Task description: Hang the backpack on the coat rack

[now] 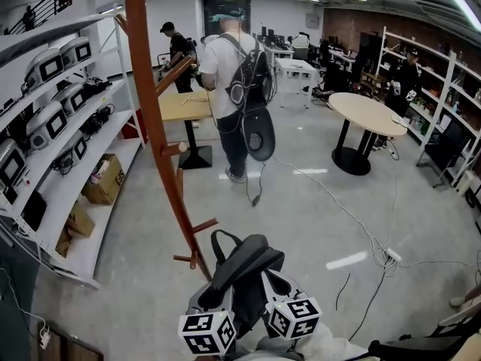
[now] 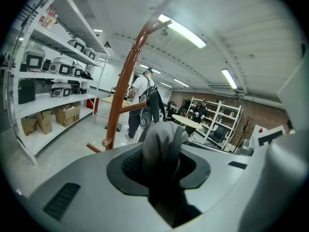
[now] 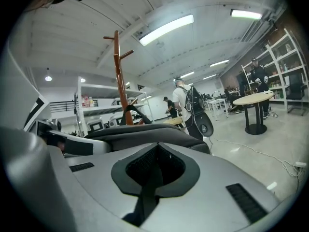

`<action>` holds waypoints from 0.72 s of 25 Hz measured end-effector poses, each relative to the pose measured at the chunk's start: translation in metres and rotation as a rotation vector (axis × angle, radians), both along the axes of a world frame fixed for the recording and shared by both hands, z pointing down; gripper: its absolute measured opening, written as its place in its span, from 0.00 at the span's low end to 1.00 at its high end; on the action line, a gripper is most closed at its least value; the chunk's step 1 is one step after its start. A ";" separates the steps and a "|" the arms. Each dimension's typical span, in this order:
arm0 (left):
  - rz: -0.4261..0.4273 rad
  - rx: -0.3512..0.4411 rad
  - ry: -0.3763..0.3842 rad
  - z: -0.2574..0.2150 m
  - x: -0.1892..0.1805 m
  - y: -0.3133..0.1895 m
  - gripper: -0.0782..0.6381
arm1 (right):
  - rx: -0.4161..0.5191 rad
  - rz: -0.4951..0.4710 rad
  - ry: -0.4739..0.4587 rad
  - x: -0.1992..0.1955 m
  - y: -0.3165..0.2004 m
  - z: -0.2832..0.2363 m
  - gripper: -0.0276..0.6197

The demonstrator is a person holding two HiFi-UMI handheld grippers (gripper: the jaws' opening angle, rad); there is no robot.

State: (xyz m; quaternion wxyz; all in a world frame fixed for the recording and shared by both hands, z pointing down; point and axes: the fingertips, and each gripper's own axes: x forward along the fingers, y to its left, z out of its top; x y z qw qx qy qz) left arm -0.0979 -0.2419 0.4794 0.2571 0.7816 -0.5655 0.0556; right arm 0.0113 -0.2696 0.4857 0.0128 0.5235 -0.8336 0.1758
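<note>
While both grippers carry it above the grey floor, the backpack hangs on none of the pegs. The floor takes up most of the head view, with white cables trailing across it.

Coat rack: reddish-brown wooden pole, running from the top edge of the head view down to its low middle. Short pegs stick out along it, and the lowest pegs are just beside the backpack's left side. Whether they touch, I cannot tell.

Backpack: dark grey to black soft fabric, bunched and sagging. A black loop handle stands up at its top, on the side toward the pole.

Left gripper: jaws clamped on a rounded fold of grey mesh-textured backpack fabric. The fold bulges up out of the grip, and the pads press on it from both sides. The gripper's marker cube sits at the bottom edge of the head view.

Right gripper: jaws closed on a flat dark strap of the backpack. The bag's dark body lies straight ahead of it, with the loop handle beyond that.

Background: white shelves with devices along the left wall. A person stands facing away, and a round table is at right.
</note>
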 end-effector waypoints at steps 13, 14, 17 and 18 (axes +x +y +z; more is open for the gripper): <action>-0.030 0.024 -0.027 -0.017 0.019 -0.020 0.27 | -0.040 -0.047 -0.024 0.017 -0.001 0.008 0.06; -0.037 0.021 -0.022 -0.016 0.018 -0.021 0.27 | -0.045 -0.048 -0.023 0.019 0.000 0.010 0.06; -0.061 0.014 -0.006 -0.016 0.016 -0.025 0.27 | -0.059 -0.045 -0.022 0.027 0.004 0.014 0.06; -0.068 0.014 -0.004 -0.017 0.016 -0.026 0.27 | -0.062 -0.045 -0.021 0.029 0.004 0.015 0.06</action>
